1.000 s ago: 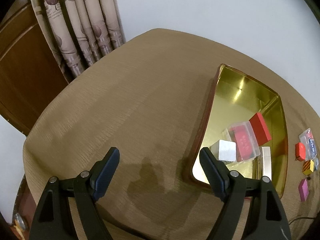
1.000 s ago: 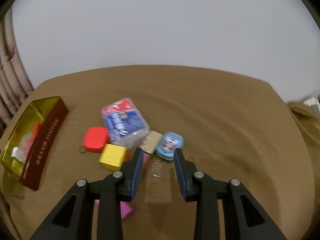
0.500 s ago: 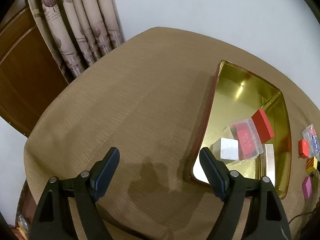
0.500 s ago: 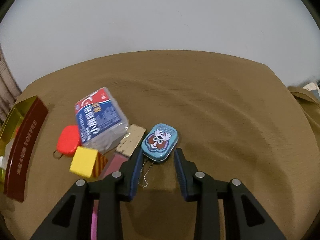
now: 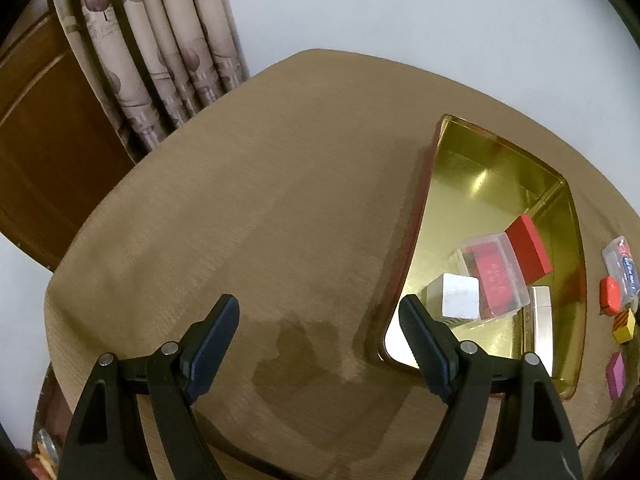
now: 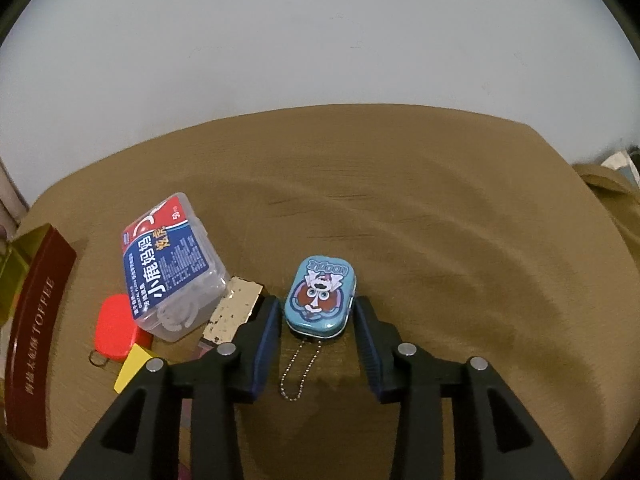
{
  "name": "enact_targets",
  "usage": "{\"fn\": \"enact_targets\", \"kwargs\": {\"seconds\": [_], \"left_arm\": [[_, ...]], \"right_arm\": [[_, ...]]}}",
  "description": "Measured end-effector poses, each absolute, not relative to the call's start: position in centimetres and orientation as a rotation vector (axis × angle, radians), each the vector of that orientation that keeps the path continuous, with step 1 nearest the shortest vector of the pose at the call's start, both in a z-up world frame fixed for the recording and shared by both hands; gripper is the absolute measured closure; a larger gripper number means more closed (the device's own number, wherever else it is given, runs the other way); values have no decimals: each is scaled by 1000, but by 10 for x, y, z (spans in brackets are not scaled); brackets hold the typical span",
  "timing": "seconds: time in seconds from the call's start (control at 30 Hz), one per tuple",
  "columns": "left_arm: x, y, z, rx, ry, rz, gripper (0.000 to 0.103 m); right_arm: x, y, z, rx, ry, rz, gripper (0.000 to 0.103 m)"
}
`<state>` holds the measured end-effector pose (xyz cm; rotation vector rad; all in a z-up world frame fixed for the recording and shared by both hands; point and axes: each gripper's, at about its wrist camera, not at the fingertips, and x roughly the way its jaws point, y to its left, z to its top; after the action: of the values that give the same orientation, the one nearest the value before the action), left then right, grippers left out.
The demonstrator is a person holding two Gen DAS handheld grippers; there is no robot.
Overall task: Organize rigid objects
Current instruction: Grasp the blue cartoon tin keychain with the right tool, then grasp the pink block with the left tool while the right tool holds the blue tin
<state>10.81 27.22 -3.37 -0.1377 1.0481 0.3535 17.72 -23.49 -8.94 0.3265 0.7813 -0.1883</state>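
Observation:
In the right wrist view my right gripper point(image 6: 316, 304) is open, its fingers on either side of a small blue cartoon tin point(image 6: 320, 295) with a bead chain point(image 6: 299, 372); small gaps show on both sides. Left of it lie a clear floss box point(image 6: 172, 272), a beige block point(image 6: 232, 310), a red tag point(image 6: 116, 328) and a yellow block point(image 6: 132, 366). In the left wrist view my left gripper point(image 5: 320, 312) is open and empty over the tablecloth, beside the gold tin tray point(image 5: 500, 184) holding a white cube point(image 5: 460, 296), a clear box point(image 5: 496, 276) and a red block point(image 5: 528, 248).
The tray's maroon wall point(image 6: 36, 336) shows at the far left of the right wrist view. Curtains point(image 5: 160, 52) and a wooden door point(image 5: 44, 140) stand beyond the table's left edge. A pink block point(image 5: 616, 372) lies right of the tray.
My right gripper has moved forward and down so its fingers now flank the blue tin. The left gripper has stayed open and shifted only slightly.

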Motion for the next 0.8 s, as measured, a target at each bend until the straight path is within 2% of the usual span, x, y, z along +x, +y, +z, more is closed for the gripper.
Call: {"fn": "enact_targets", "kwargs": {"seconds": [0.07, 0.23, 0.43, 0.8], "left_arm": [[109, 271, -33, -142, 1047, 345, 24], [107, 266, -31, -111, 1036, 340, 24], [104, 257, -27, -85, 1017, 319, 24], [92, 190, -19, 29, 998, 143, 24]], "right_arm": [[181, -233, -89, 305, 788, -201, 56], [184, -233, -89, 233, 801, -202, 56], [175, -244, -91, 210, 794, -169, 71], [125, -292, -104, 268, 788, -237, 71]]}}
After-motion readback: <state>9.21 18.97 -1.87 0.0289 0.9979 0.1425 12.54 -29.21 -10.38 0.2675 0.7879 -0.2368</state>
